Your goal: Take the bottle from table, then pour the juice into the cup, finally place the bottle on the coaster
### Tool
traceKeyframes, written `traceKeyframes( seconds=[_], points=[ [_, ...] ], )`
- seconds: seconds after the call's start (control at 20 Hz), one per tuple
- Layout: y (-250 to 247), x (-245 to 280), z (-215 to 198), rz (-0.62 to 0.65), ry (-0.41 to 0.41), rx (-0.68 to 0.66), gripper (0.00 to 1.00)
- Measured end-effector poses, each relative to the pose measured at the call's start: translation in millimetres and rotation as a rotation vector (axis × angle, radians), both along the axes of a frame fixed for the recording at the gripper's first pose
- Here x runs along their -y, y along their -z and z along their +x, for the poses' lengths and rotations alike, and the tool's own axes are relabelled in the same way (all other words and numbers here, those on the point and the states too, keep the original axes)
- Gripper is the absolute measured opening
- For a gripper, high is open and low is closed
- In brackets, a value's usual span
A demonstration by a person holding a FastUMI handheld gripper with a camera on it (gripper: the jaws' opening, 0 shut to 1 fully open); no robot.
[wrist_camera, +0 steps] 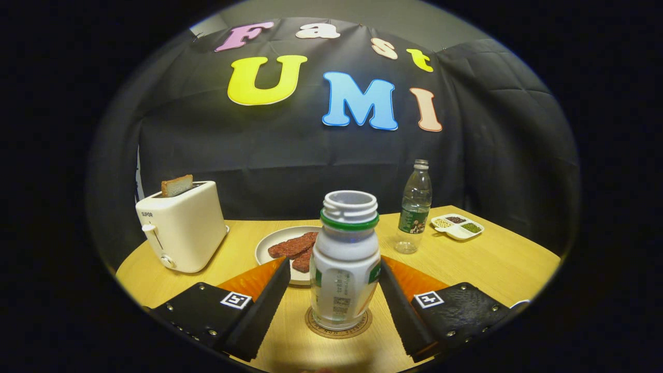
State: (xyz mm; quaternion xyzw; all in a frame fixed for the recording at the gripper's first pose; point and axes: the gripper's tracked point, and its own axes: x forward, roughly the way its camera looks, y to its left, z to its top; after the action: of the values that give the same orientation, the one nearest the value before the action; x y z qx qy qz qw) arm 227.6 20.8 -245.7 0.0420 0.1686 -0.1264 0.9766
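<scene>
Bottle (346, 264) upright on the coaster (339, 325), the last step looks all but done.

Gripper (334, 290) is released: its jaws stand spread, each apart from the bottle's sides, with the capless bottle between them and the coaster under its base. Just beyond sits a plate (270, 246) of meat strips; a toaster (181, 225), a clear bottle (414, 207) and a small divided dish (458, 226) stand farther off on the table (497, 264). I judge the next move to be a straight pull back, touching nothing.
</scene>
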Motion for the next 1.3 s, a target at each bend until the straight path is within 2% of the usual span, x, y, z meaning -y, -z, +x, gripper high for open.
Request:
traceKeyframes(
  seconds=[0.6,1.3],
  points=[
    [-97,-7,-54,0.016,-0.090,0.127,0.98],
    [-188,-16,-156,0.048,-0.184,0.245,0.98]
  ],
)
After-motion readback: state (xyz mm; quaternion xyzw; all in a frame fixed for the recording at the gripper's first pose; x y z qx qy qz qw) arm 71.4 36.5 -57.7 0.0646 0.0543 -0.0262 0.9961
